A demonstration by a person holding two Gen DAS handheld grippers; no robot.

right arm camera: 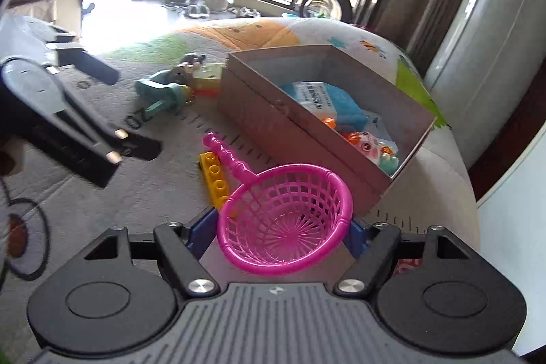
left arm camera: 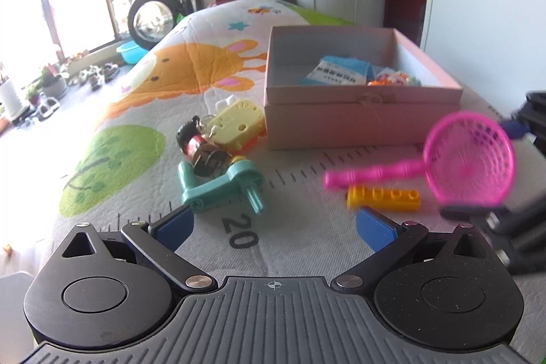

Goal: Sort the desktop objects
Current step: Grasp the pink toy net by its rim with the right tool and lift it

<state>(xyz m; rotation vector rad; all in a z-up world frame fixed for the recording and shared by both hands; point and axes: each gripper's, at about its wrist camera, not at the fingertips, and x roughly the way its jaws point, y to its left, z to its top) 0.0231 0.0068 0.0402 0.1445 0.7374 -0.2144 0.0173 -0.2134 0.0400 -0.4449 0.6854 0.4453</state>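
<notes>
A printed play mat [left arm camera: 143, 84] covers the desk, with a ruler scale running across it. The open cardboard box [left arm camera: 361, 121] stands toward the far right part of the mat, holding a blue packet [left arm camera: 336, 72] and some small colourful toys [right arm camera: 372, 149] against its right end. The pink toy net [right arm camera: 286, 217] sits near the front right, in front of the box: its basket rim lies between the right gripper [right arm camera: 283, 232] fingers, which are clamped on its two sides, while the handle points away to the left and crosses above the yellow building brick [left arm camera: 384, 198]. That brick lies flat on the mat just before the box. Left of the box's near corner is a small heap: a yellow cheese-shaped toy [left arm camera: 239, 120] touching the box, a dark doll figure [left arm camera: 199, 149] against it, and a teal crank piece [left arm camera: 218, 186] at the front. The left gripper [left arm camera: 273, 226] hovers over the mat's front edge, jaws wide apart with nothing between them.
</notes>
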